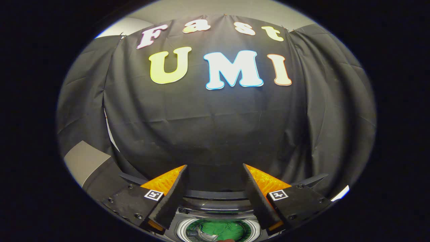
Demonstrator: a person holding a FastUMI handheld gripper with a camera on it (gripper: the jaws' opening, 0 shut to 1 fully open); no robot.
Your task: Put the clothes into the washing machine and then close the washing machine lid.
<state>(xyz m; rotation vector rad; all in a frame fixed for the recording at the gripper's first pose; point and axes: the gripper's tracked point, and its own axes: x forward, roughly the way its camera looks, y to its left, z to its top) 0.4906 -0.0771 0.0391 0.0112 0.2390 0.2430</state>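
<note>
- Behind everything hangs the booth wall, a matte black cloth with soft vertical folds and creases; it hangs in several panels that overlap at the sides.
- Above the cloth and at its left side, pieces of a pale grey room wall show, smooth and flat.
- One gripper is seen, with two fingers that are wedge-shaped and come to sharp points.
- Their inner faces have a fine ribbed texture, and each finger carries one small square marker on its flat base, so two markers in total.
- These fingers are spread wide apart and they hold nothing; between the tips I see just the black cloth.
- One washing machine sits low between the finger bases, seen from above, with a round opening and a pale rim around it.
- A curved, dark, glossy band runs above the opening; it looks like the raised lid, but I cannot tell for sure, because the fingers cover both its ends.
- Green clothes lie inside the round drum, soft and crumpled; how many pieces there are is not possible to count.
- One shiny, metal-looking part lies at the near rim of the opening; its shape is hard to make out.
- Much of the machine's body is cut off or hidden by the fingers.
</note>
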